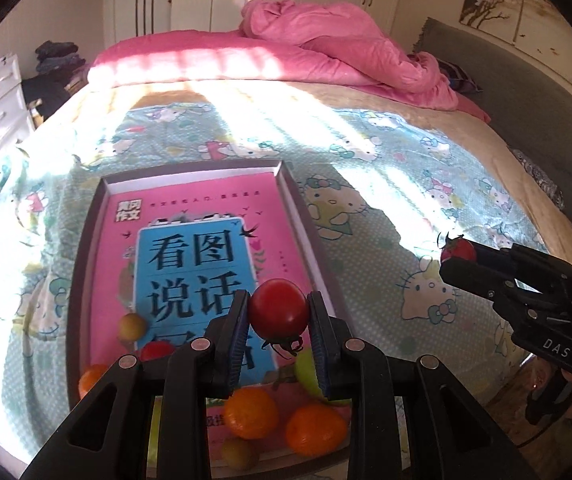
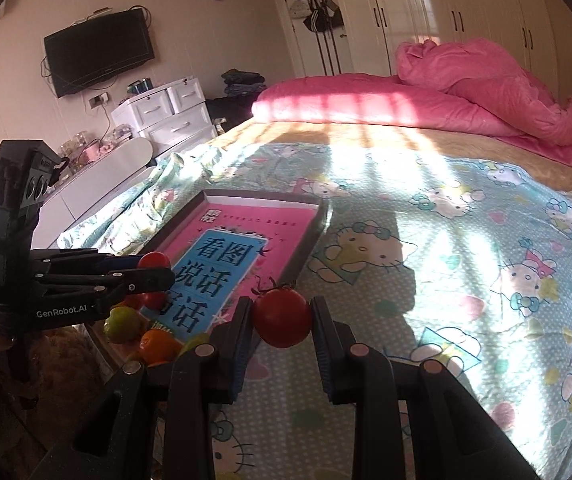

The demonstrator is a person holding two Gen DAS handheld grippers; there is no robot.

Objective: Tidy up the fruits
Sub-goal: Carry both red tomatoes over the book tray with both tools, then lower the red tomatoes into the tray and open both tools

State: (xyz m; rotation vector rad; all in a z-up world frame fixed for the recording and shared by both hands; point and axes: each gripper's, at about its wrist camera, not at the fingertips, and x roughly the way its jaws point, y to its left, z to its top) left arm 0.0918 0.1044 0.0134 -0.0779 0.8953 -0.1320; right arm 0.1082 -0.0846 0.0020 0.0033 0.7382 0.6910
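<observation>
Left claw [image 1: 278, 322] pinches a red tomato [image 1: 278, 309] above the near end of the tray [image 1: 86, 240], over the oranges [image 1: 250, 412]. Right claw [image 2: 282, 322] clamps a second tomato [image 2: 282, 317] above the bed sheet [image 2: 445, 280], just beside the tray's right edge.

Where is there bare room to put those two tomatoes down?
The far half of the pink book in the tray is bare, up to the tray's far rim. The cartoon-cat sheet right of the tray is also open. The tray's near end is crowded with oranges and other fruit.
</observation>
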